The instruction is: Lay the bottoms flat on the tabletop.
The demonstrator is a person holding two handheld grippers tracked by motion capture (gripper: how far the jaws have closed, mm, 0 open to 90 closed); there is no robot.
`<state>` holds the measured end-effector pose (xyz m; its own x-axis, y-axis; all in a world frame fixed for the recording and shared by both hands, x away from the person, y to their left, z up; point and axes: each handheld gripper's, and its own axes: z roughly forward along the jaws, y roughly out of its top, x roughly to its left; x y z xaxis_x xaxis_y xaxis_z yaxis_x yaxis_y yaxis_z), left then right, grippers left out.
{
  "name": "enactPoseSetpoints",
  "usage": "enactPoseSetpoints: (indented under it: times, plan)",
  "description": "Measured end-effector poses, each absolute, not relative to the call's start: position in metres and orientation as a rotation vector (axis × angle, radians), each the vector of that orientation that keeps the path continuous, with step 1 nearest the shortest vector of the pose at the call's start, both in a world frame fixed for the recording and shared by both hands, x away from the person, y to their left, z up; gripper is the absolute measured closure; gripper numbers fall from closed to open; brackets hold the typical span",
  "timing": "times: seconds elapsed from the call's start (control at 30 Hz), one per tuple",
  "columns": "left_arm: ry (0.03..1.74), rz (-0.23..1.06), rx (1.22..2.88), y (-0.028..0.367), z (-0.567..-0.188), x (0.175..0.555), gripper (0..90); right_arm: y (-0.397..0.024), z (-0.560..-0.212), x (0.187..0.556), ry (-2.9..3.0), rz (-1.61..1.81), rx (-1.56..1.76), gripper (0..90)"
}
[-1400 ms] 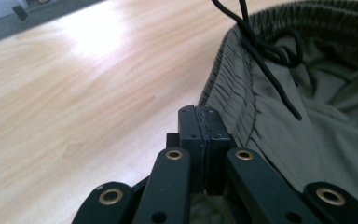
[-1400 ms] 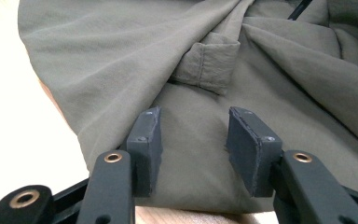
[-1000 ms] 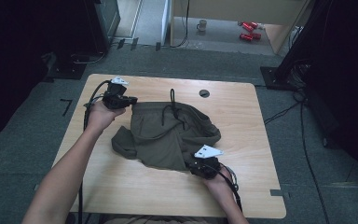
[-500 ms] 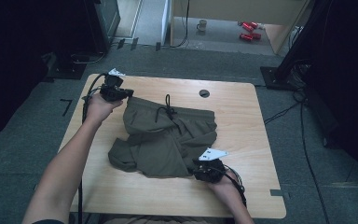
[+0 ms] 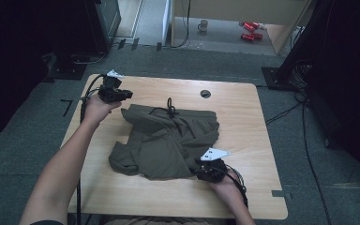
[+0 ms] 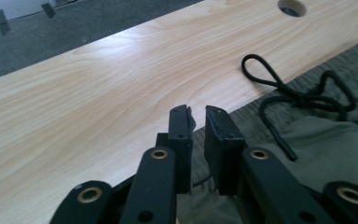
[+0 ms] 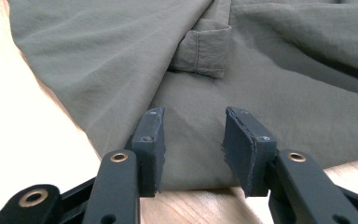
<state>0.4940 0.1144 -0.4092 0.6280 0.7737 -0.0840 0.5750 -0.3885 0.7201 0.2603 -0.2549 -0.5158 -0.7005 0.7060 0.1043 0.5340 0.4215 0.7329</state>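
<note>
Olive-green shorts (image 5: 168, 140) lie crumpled in the middle of the wooden table (image 5: 248, 122), their waistband toward the far side with a black drawstring (image 5: 170, 110) knotted on it. My left gripper (image 5: 122, 95) hovers at the waistband's left corner. In the left gripper view its jaws (image 6: 199, 119) have just been opening and show a narrow gap with nothing pinched, with the shorts (image 6: 317, 140) and drawstring (image 6: 298, 98) lying just beyond. My right gripper (image 5: 200, 171) rests at the shorts' near right hem. It (image 7: 193, 133) stands open, with flat cloth (image 7: 261, 70) under and ahead of it.
A round cable hole (image 5: 205, 93) sits in the table's far side. Bare wood shows on the right and along the front edge. Cables trail from both grippers. On the floor beyond lie red cans (image 5: 251, 30) and a cup (image 5: 202, 24); a dark stand (image 5: 290, 70) is at the right.
The shorts were drawn left and back and now lie flatter, waistband straightened. The left gripper has let go of the waistband corner. The right gripper has stayed at the near hem.
</note>
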Motion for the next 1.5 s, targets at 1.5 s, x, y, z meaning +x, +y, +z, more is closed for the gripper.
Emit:
enactPoseSetpoints:
  times: [1.5]
  plan:
    - [0.818,0.319,2.185,0.09,-0.435,0.358,62.8,-0.277,-0.518,0.283,2.264,1.097,1.298,61.8]
